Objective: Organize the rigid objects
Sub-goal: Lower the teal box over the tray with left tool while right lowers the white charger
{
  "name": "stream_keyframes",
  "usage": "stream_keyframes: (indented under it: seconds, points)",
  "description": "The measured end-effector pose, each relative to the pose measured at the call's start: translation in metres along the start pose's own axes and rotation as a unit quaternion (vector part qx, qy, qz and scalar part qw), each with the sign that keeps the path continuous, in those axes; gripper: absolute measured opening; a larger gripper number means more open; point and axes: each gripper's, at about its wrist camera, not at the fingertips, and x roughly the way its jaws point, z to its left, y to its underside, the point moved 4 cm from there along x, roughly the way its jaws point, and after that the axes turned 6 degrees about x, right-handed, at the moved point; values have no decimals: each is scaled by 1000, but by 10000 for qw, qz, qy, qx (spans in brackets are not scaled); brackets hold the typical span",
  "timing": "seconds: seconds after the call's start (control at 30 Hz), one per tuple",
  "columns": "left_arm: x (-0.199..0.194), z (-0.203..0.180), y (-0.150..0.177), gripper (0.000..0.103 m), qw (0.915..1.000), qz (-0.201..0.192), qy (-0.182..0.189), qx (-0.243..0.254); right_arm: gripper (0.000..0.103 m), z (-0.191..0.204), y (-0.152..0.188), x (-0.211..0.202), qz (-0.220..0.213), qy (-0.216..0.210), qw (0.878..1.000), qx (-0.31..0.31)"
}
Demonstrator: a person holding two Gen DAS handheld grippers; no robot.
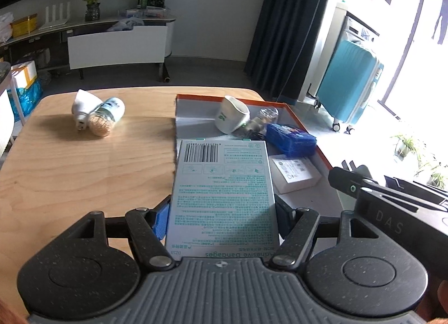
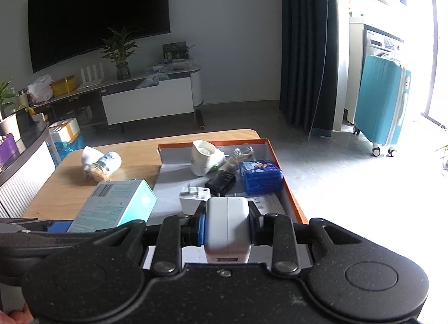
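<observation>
While the left gripper (image 1: 222, 220) clamps the bandage box (image 1: 224, 192) and the right gripper (image 2: 227, 226) pinches a white charger (image 2: 227, 228), both hover at the orange-rimmed tray's (image 2: 294, 203) six o'clock edge. Best lower each flat onto bare tray floor, clear of the blue box (image 2: 260, 175) at one o'clock. Upside-down print reads "Adhesive Bandages".

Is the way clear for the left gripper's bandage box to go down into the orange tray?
Mostly. The adhesive bandages box hangs over the near left part of the orange tray, bare below and ahead. The blue box, white mug and flat white box sit to its right.
</observation>
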Motion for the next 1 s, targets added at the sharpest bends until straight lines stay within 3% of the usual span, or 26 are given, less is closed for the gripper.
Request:
stream_keyframes:
  seconds: [1.0]
  points:
    - [22,-20,3,71,9995,279,81,150,34,-19,3,20,147,85,9998,140]
